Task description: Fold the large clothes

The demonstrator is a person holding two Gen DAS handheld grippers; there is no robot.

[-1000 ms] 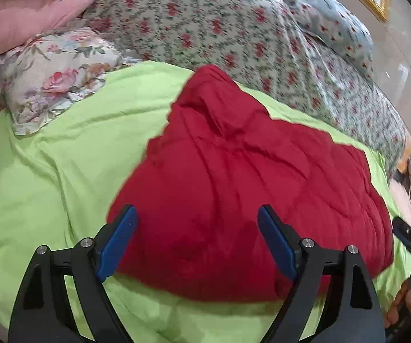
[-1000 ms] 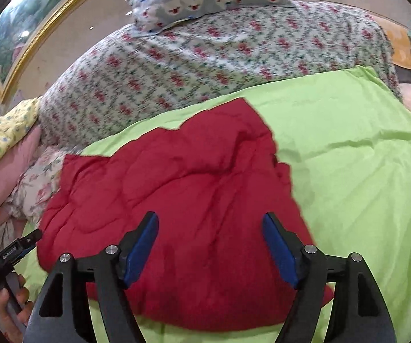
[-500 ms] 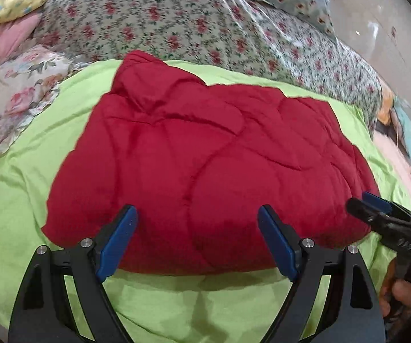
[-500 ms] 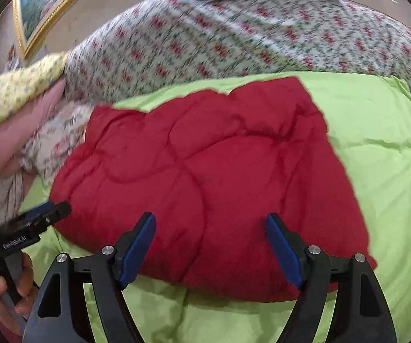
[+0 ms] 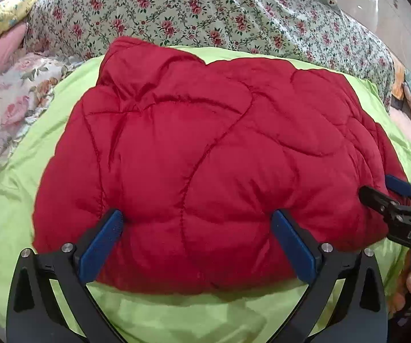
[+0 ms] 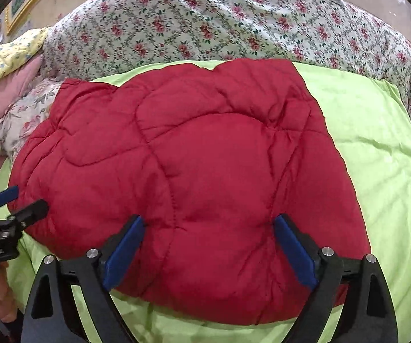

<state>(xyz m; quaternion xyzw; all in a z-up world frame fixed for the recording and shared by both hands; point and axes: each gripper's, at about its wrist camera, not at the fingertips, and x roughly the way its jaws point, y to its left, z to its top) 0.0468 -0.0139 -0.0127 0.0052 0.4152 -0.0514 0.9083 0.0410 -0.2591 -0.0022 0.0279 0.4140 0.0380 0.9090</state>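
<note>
A red quilted jacket (image 5: 205, 157) lay folded into a puffy bundle on a lime-green sheet (image 5: 19, 188), filling the middle of both wrist views, with its near edge toward six o'clock. The left gripper (image 5: 197, 225) was released, its blue-padded fingers (image 5: 99, 245) spread wide over the bundle's near edge, and the pads appeared to press into the padding at either side without pinching any cloth. The right gripper (image 6: 208, 228) was likewise unclenched, its fingers (image 6: 294, 248) spread across the near edge of the jacket (image 6: 191, 177) in the same manner. In the left wrist view the right gripper (image 5: 388, 194) showed at three o'clock, its tips against the jacket's side; in the right wrist view the left gripper (image 6: 19, 203) showed at nine o'clock, just at the opposite side. Beyond the jacket at twelve o'clock lay a floral quilt (image 5: 199, 11), with a rose-printed pillow (image 5: 14, 97) at ten o'clock and a yellow patterned cloth (image 5: 2, 14) at eleven o'clock. A gilt picture frame (image 6: 25, 3) showed at eleven o'clock in the right wrist view.
</note>
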